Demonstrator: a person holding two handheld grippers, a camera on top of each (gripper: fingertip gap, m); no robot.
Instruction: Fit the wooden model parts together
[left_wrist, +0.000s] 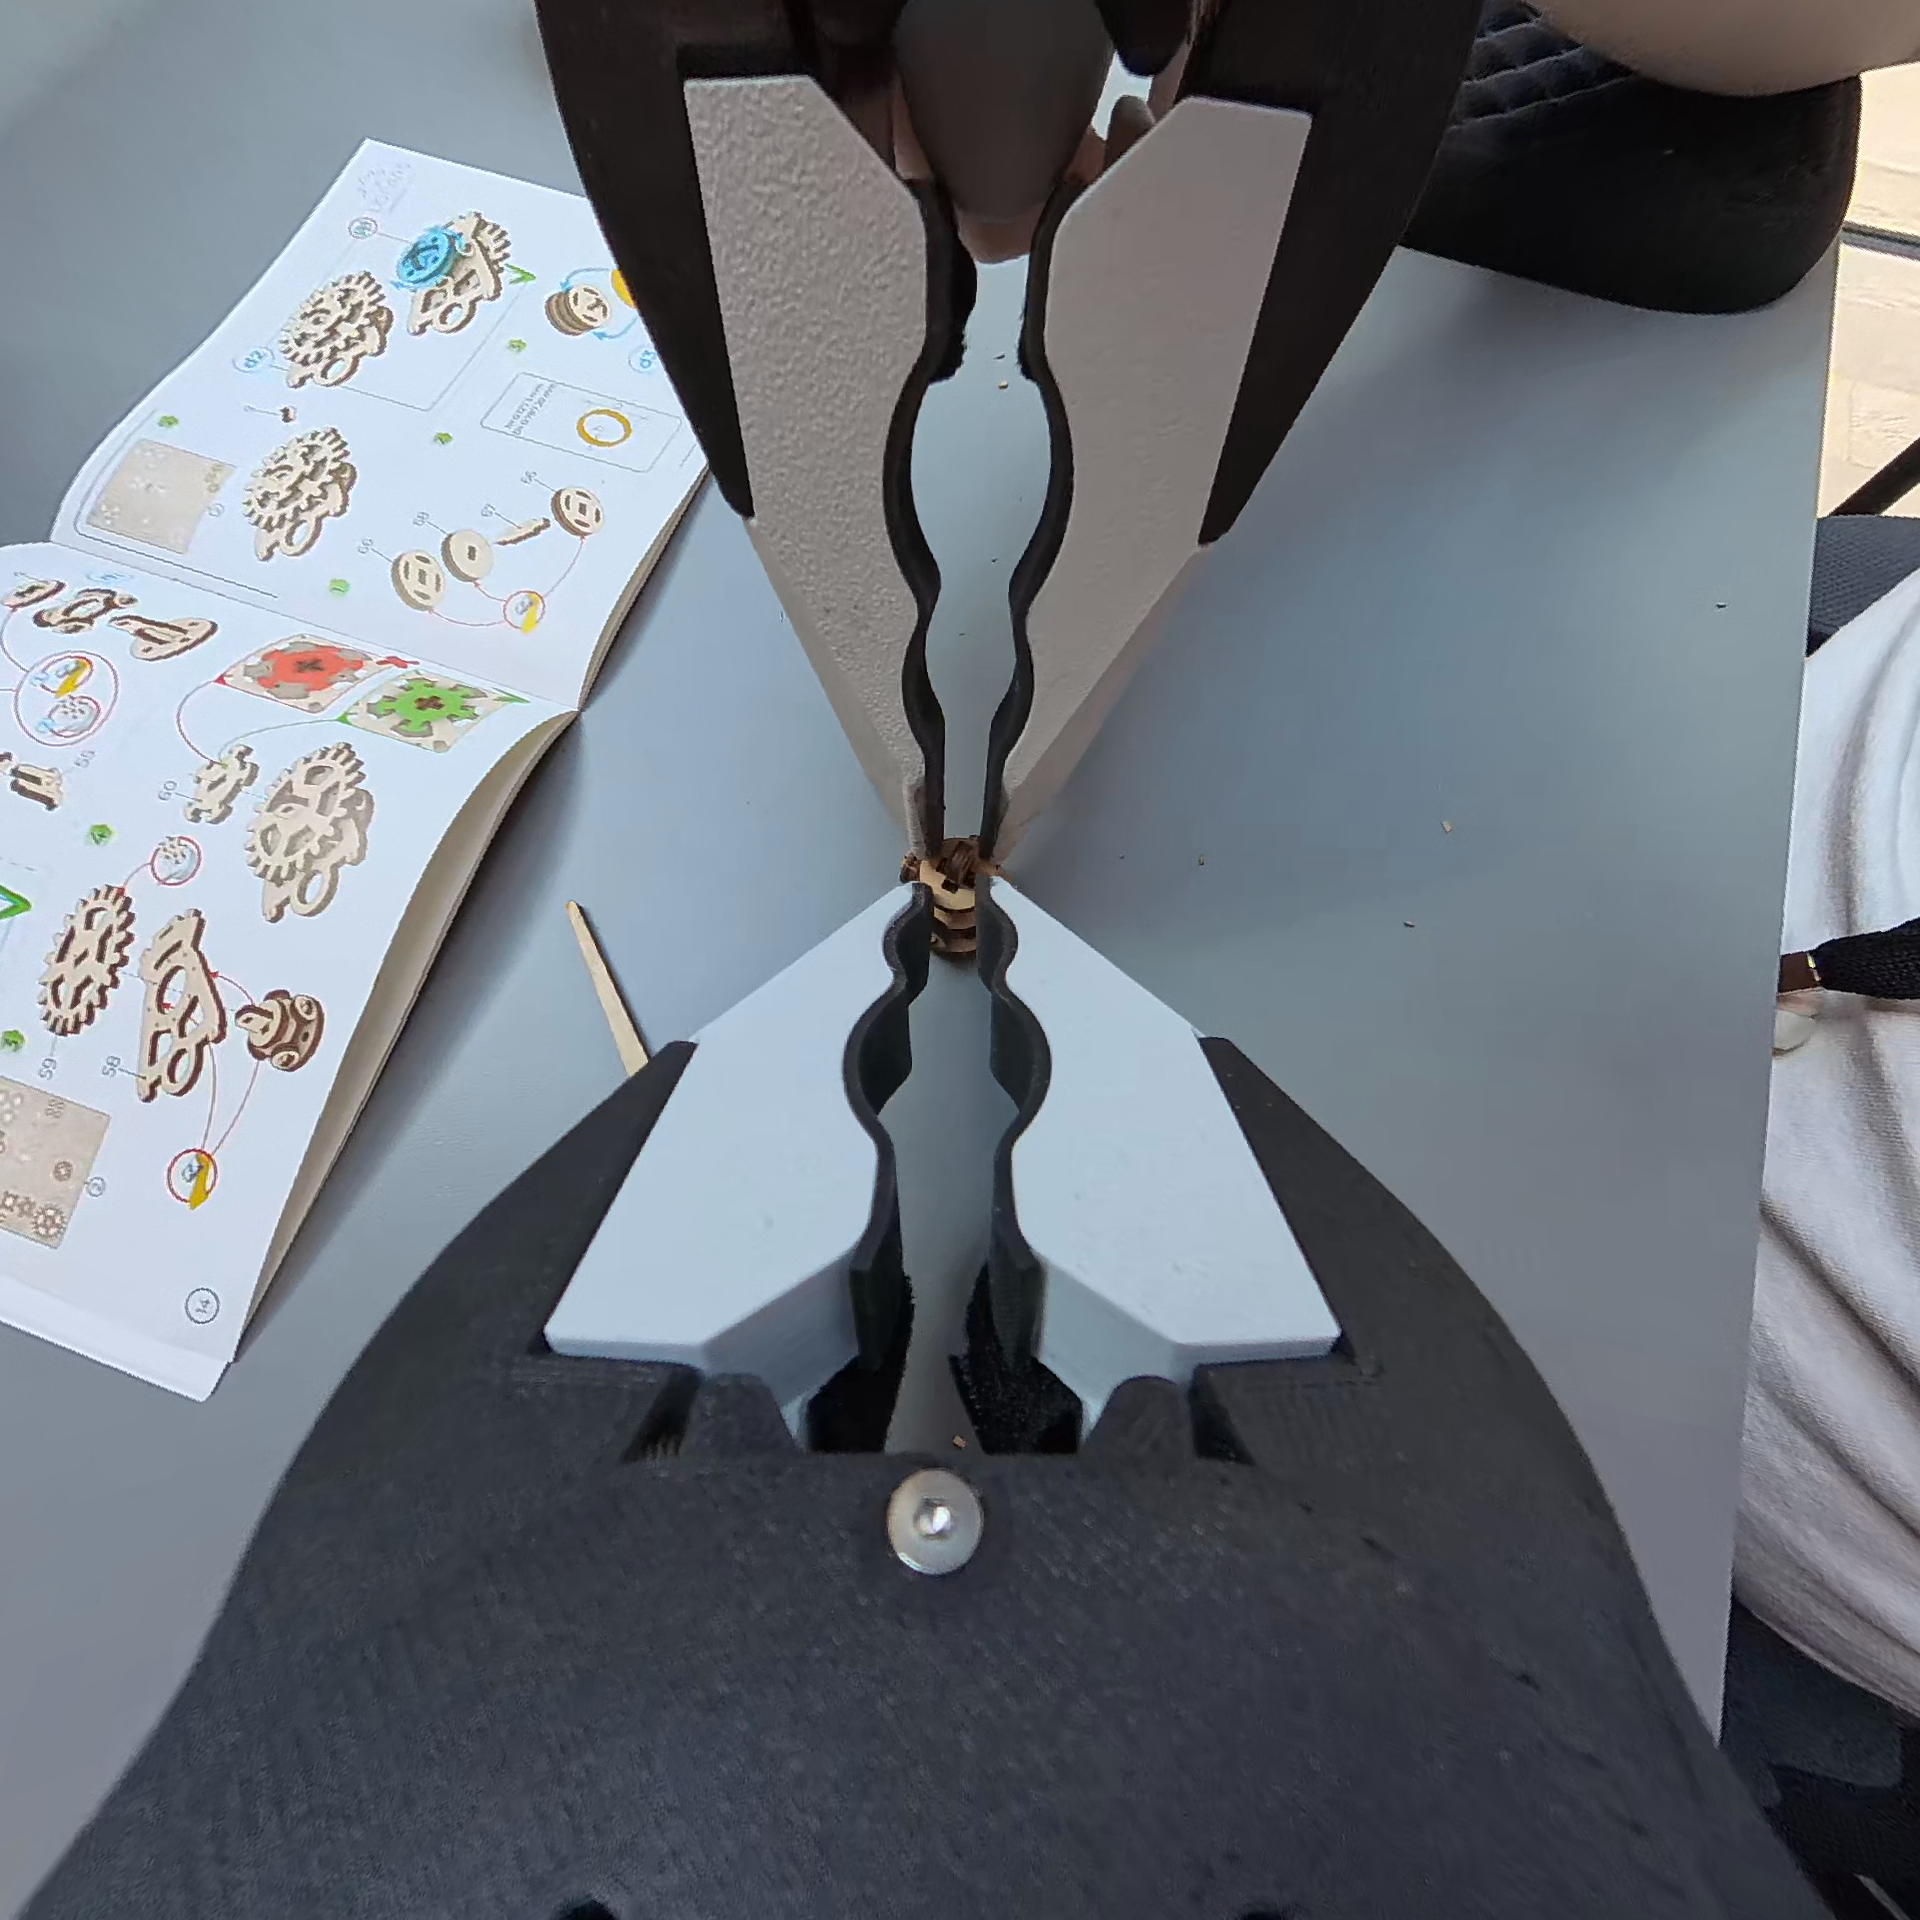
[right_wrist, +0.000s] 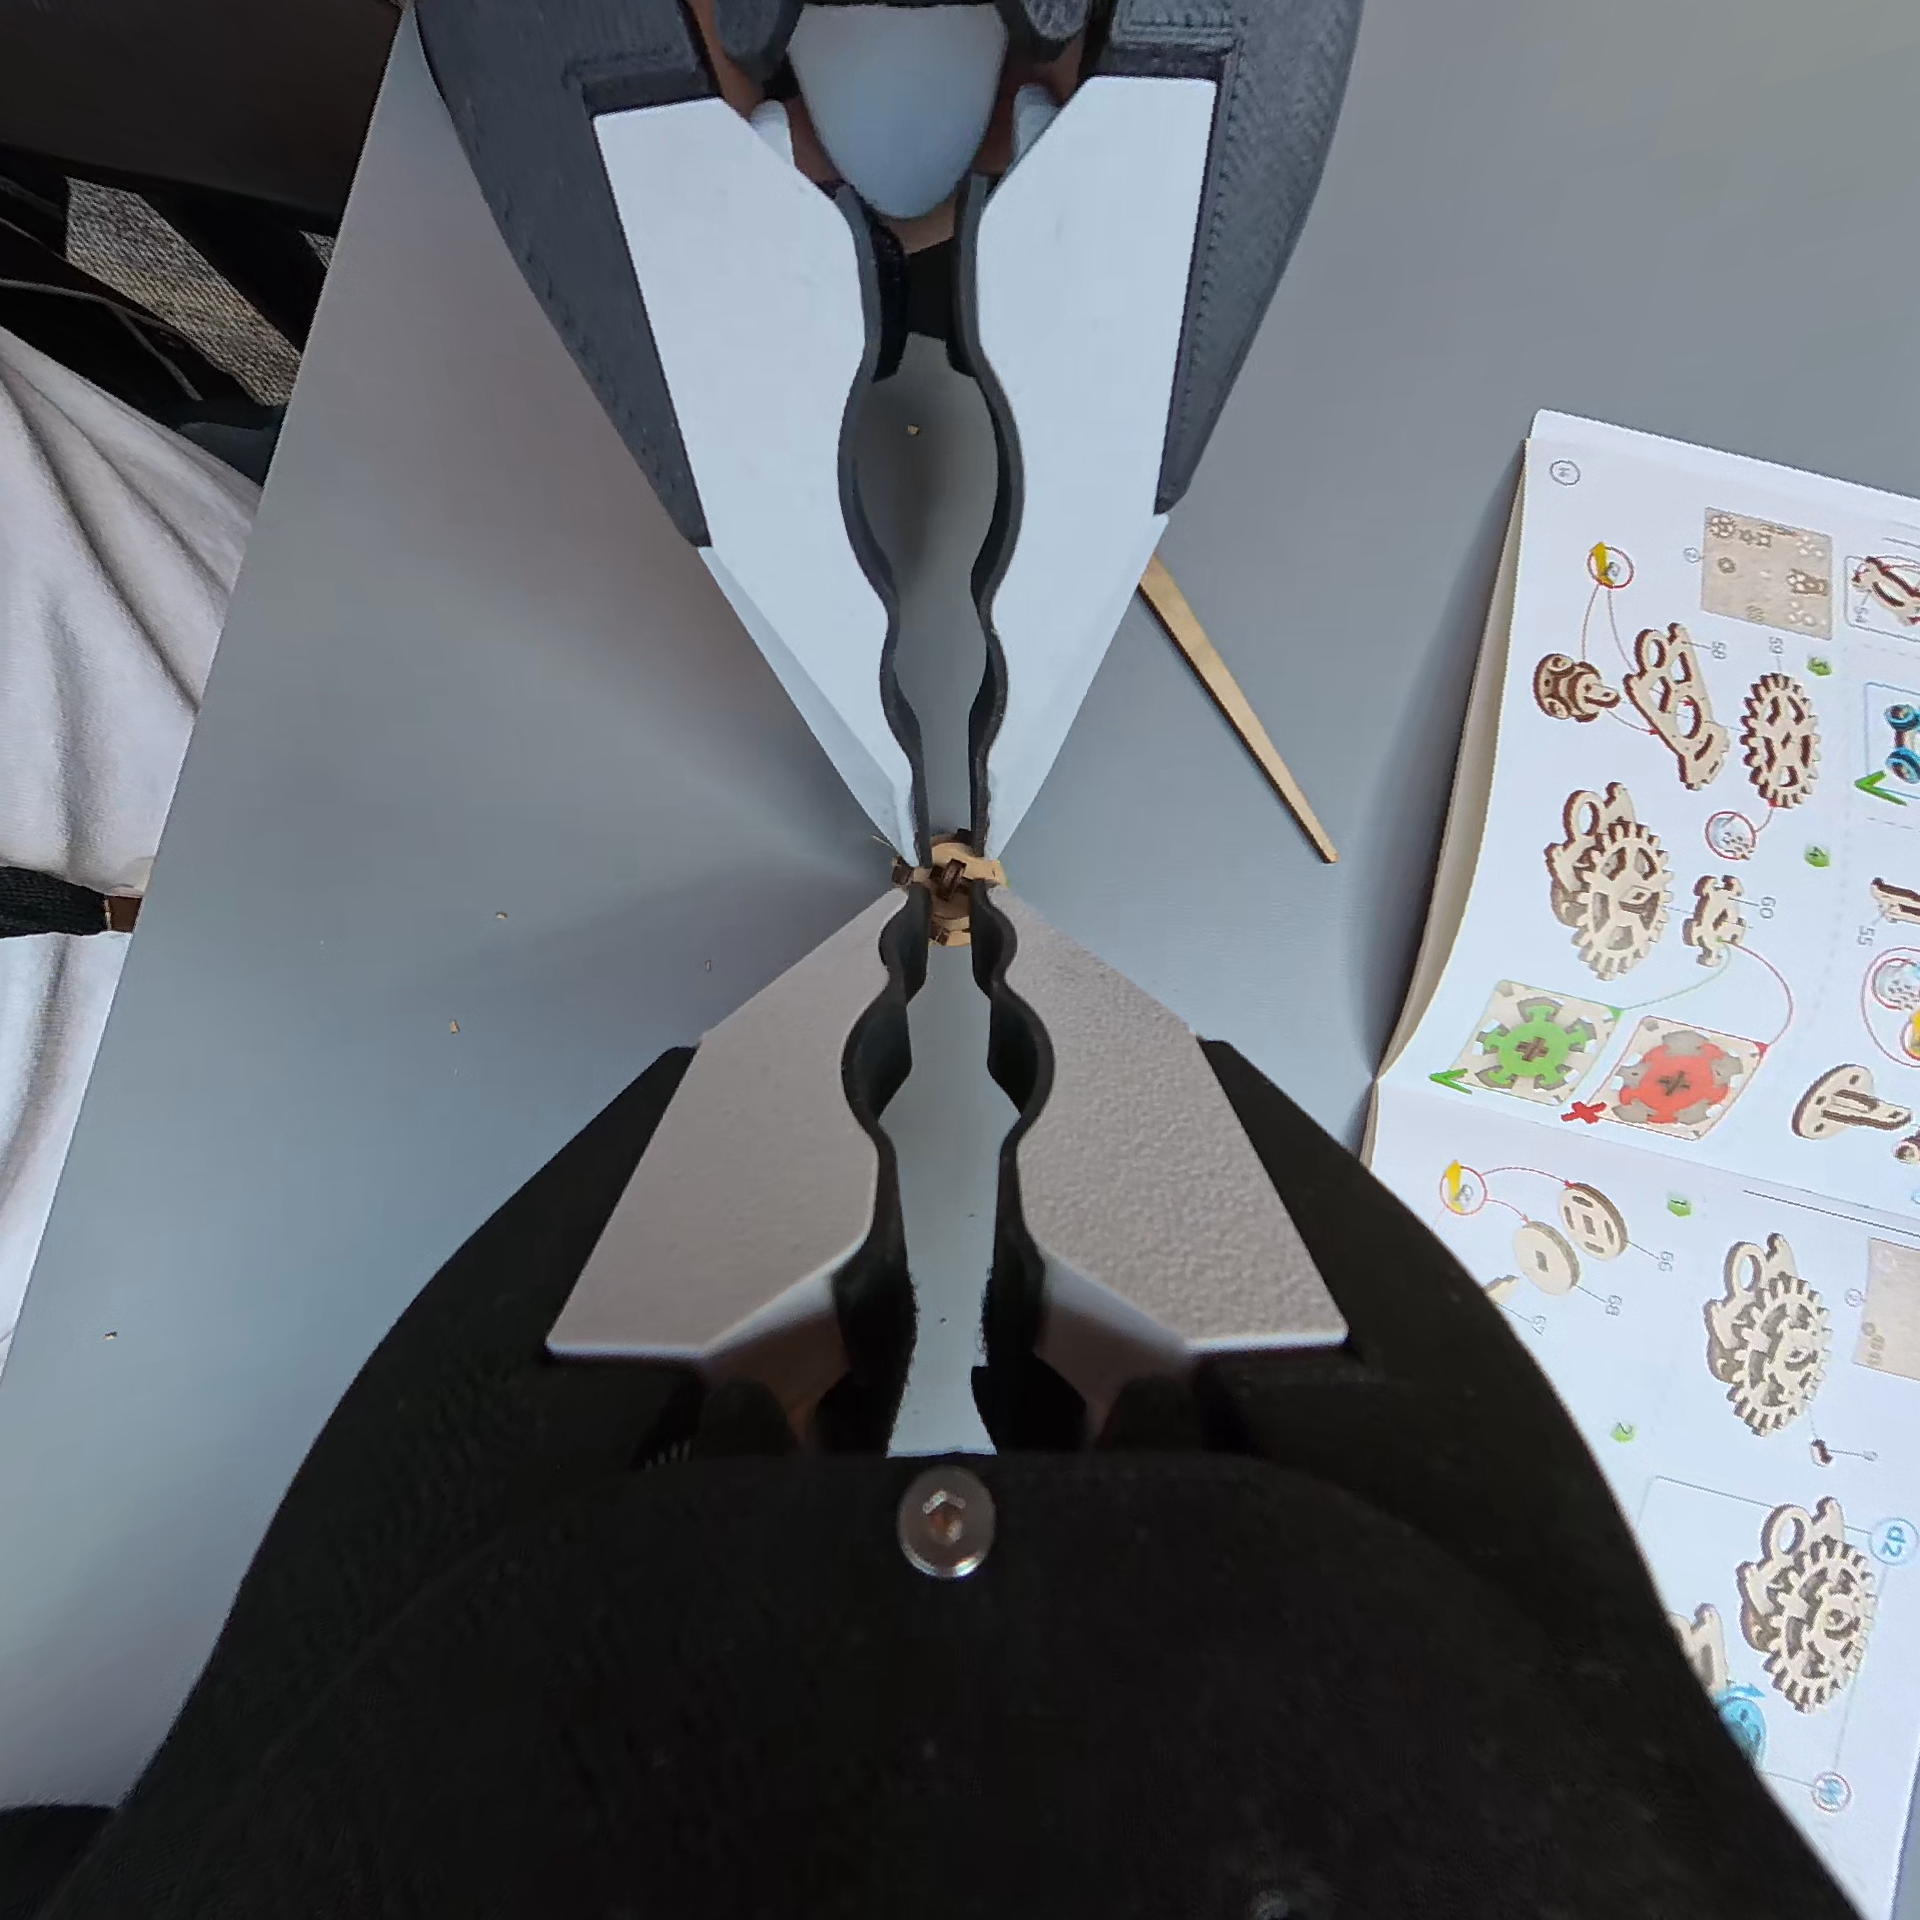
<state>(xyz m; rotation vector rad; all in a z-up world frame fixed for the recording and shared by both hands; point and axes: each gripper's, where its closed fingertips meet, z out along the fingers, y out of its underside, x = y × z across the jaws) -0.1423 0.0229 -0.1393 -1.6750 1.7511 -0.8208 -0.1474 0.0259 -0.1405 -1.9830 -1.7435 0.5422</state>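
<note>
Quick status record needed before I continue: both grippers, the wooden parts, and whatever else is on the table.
left gripper: shut on small light-brown wooden model parts, tips meeting the other gripper's tips
right gripper: shut on the same wooden cluster, head-on to the left
parts state: pinched between both tip pairs, held over the grey table; how far they are fitted cannot be told
open white instruction booklet: flat on table, beside the grippers
thin pale wooden stick: lying between booklet and grippers
debris: small wood crumbs scattered on table
</note>
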